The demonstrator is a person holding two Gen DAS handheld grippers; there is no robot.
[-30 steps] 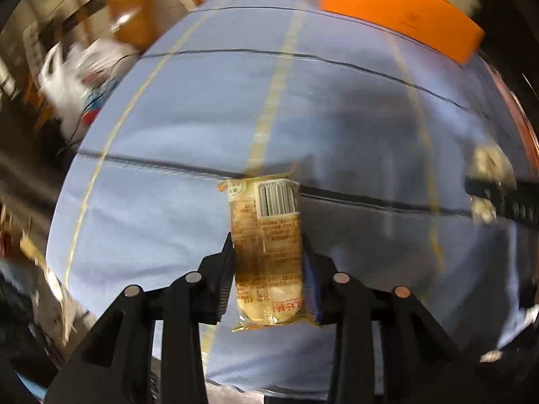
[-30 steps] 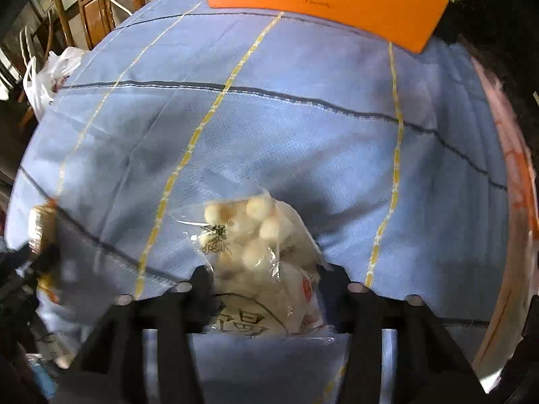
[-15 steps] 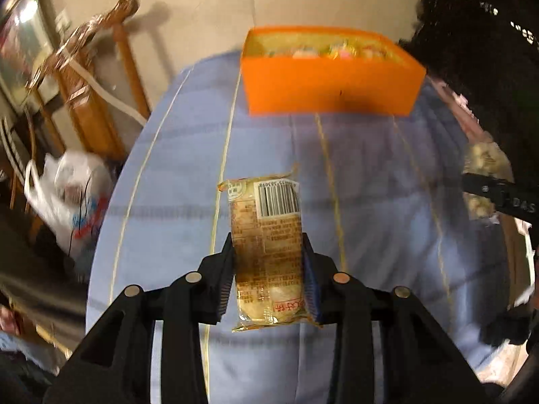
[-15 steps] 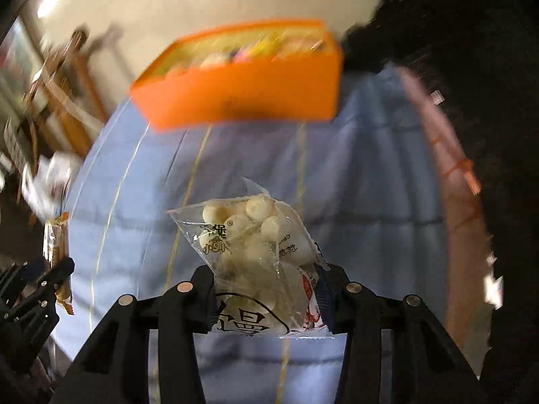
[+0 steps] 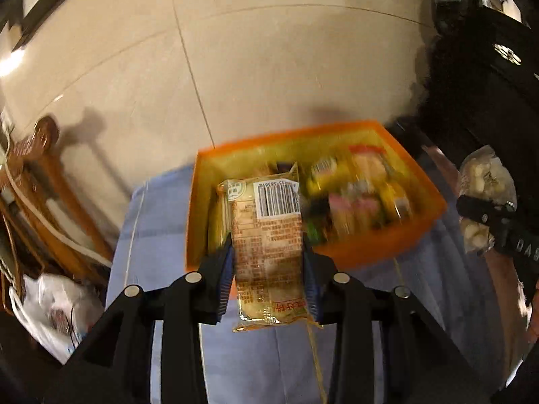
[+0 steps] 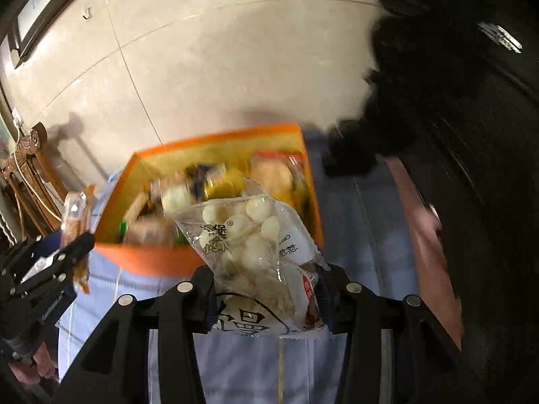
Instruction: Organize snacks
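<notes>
My left gripper is shut on a brown snack packet with a barcode at its top. The packet stands upright in front of the orange box, which holds several blurred snacks. In the right wrist view my right gripper is shut on a clear bag of white balls, held just before the orange box. The left gripper with the brown packet shows at the left edge there. The right gripper with the bag of white balls shows at the right edge of the left wrist view.
The box sits at the far end of a blue cloth with yellow lines. A pale tiled wall stands behind it. Wooden chairs and a white plastic bag are at the left. Dark furniture fills the right.
Both grippers have risen and tilted up with their packets still held. The orange box, first a strip at the top, now lies just ahead with its inside in view.
</notes>
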